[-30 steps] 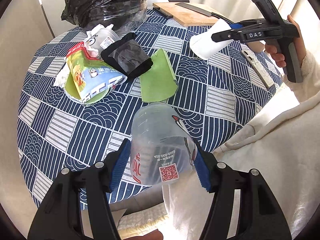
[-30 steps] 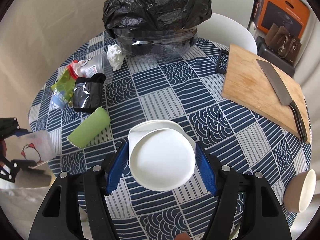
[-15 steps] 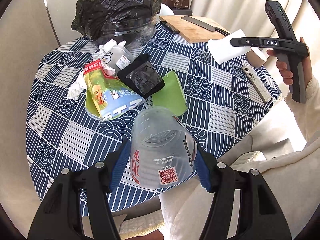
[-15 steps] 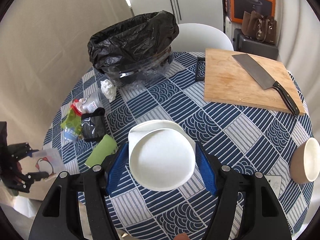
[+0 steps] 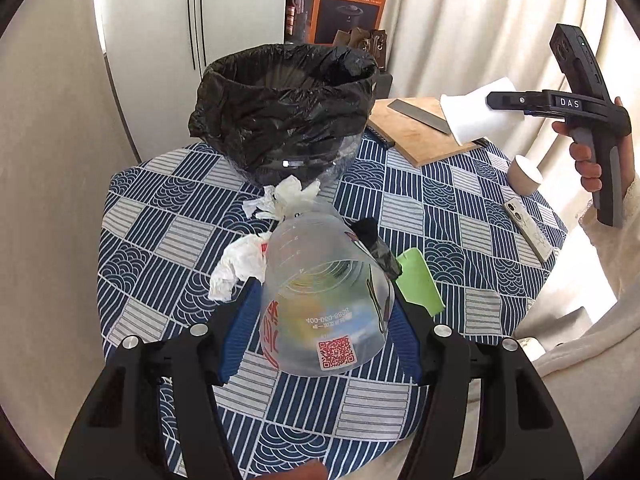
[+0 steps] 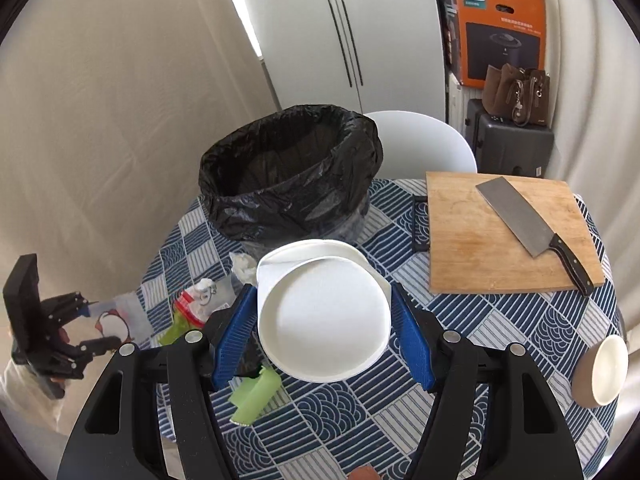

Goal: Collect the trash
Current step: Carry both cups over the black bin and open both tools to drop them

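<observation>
My left gripper (image 5: 320, 320) is shut on a clear plastic cup (image 5: 324, 304) with a QR label, held above the table's near side. My right gripper (image 6: 322, 328) is shut on a white paper bowl (image 6: 324, 312), held above the table in front of the bin. It also shows at the right of the left wrist view (image 5: 476, 114). The bin with a black bag (image 5: 280, 108) stands open at the table's far side (image 6: 292, 176). Crumpled tissues (image 5: 280, 200), a green wrapper (image 5: 420, 280) and a black pouch (image 5: 376, 244) lie on the cloth.
A wooden cutting board (image 6: 504, 236) with a cleaver (image 6: 528, 220) lies at the far right. A brown paper cup (image 6: 600, 372) lies on its side at the right edge. A phone (image 5: 526, 228) lies near it. A white chair (image 6: 420, 136) stands behind the bin.
Both grippers have risen and tilted toward the bin, carrying the clear cup and the white bowl. The bin's open mouth now shows in both views.
</observation>
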A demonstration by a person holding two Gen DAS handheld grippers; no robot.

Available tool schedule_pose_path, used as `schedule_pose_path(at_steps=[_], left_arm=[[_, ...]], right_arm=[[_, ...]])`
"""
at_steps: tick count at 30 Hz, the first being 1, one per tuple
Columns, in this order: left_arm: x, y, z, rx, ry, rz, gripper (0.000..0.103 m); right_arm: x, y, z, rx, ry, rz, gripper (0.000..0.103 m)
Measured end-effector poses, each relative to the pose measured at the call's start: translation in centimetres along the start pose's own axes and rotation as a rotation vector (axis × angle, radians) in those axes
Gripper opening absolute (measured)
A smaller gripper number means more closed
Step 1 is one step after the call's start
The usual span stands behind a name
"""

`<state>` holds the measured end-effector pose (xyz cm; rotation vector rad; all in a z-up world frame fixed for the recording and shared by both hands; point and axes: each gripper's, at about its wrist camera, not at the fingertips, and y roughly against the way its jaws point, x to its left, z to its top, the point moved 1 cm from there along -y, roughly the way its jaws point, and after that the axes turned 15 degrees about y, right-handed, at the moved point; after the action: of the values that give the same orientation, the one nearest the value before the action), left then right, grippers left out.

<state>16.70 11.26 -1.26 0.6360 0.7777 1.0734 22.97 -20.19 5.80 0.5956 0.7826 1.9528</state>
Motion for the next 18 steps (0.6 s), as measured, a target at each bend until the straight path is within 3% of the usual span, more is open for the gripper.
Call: schedule_pose_path(at_steps=[8, 18], left_arm=[[2.4, -1.0, 7.6, -0.129, -0.049, -0.074, 0.062], [2.9, -2.9, 14.9, -0.188, -0.114, -0.179, 0.062]], right_arm=[[1.3, 0.2, 5.5, -0.055, 0.007, -0.033, 0.062], [2.5, -3.1, 10.6, -0.098, 0.021, -0.036, 0.062]])
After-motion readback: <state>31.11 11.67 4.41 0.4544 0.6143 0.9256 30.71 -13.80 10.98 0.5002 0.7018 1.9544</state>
